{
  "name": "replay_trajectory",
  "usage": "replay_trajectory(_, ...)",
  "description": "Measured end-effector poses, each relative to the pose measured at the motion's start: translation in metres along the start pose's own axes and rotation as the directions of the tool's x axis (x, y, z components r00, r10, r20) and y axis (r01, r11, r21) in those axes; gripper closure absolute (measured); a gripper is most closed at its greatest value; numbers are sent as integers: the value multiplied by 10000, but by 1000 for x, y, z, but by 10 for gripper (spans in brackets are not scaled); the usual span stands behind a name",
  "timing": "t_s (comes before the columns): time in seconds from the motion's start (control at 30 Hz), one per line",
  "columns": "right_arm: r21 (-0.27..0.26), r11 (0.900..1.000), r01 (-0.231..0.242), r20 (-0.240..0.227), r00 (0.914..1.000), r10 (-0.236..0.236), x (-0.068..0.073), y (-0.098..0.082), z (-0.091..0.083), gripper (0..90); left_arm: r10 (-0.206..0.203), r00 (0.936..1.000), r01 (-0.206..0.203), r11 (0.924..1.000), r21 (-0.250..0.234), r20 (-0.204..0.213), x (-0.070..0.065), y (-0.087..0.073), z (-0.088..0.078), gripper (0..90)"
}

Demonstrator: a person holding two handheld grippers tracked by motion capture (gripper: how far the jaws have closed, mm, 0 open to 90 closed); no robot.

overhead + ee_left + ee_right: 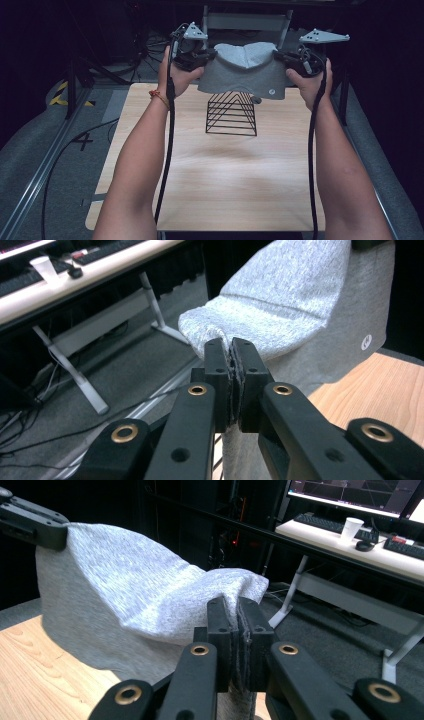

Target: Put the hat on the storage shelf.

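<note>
Above the far end of the desk (pixel 220 170), one grey knit garment (pixel 245 75) hangs stretched between the two tools, over a black wire rack (pixel 231 114). Garment looks like fleece or jersey, with a small round logo near its lower hem; the exact type of garment I cannot tell. Judged soft, limp and light: it sags in the middle and drapes wherever unsupported, no stiffness, not fragile, not slippery against the pads. Best held by pinching a fold at each side edge, as now, keeping it spread so the middle can settle across the rack's ridge; a single grip would let it bunch and swing.

Left hand-held gripper (pixel 206 56): jaws pressed together on a bunched fold of the garment's left edge, clear in the left gripper view (pixel 231 352). Right hand-held gripper (pixel 284 58): jaws likewise clamped on a fold of the right edge (pixel 239 611). Fabric is squeezed thin between both pairs of pads.

Counts, largest first: one desk, one garment, one wire rack with a triangular profile and several horizontal rungs, two hand-held grippers. Rack stands on the desk beneath the hanging hem; whether the cloth touches its peak I cannot tell.
</note>
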State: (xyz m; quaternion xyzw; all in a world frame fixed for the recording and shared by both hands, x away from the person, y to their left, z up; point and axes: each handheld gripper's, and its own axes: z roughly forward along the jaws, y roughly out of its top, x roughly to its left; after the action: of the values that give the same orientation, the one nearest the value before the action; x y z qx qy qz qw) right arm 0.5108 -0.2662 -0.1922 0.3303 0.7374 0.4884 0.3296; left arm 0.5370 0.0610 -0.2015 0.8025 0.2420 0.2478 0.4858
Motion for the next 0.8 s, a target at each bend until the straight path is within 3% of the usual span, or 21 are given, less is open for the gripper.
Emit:
replay_trajectory(0.53,410,9992,6,-106,9999,-2,-1,-12,17,857,-509,9987,511,9977,452,-58,11,-26,20,866)
replay_trajectory(0.7,401,9992,94,-199,9998,-87,2,-15,18,857,-711,9975,709,9971,282,63,12,-31,16,867)
replay_trajectory(0.8,272,9994,212,-319,9993,-204,5,-14,14,857,-489,9987,486,9986,196,153,10,-32,7,867)
